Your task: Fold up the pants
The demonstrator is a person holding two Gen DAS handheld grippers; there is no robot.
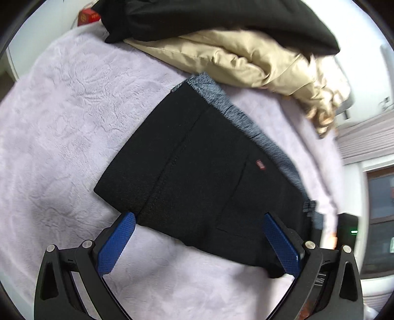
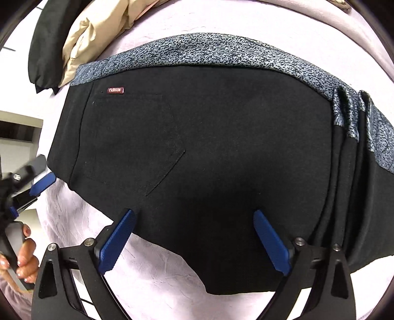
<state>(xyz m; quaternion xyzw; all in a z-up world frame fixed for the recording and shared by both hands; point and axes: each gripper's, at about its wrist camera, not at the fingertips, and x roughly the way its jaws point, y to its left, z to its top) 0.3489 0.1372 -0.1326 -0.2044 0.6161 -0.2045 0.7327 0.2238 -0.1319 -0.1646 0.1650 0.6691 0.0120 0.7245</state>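
Observation:
Black pants lie folded flat on a lilac fleece blanket, with a speckled grey-blue band along the far edge and a small red label. My left gripper stands open over their near edge, one blue finger at the hem and the other above the cloth, gripping nothing. In the right wrist view the pants fill the frame, label at upper left. My right gripper is open just above the near edge. The left gripper's finger shows at the pants' left side, held by a hand.
A beige padded garment and a black garment are heaped at the far edge of the blanket, close to the pants. A red box sits behind them. Bare blanket lies on the near side of the pants.

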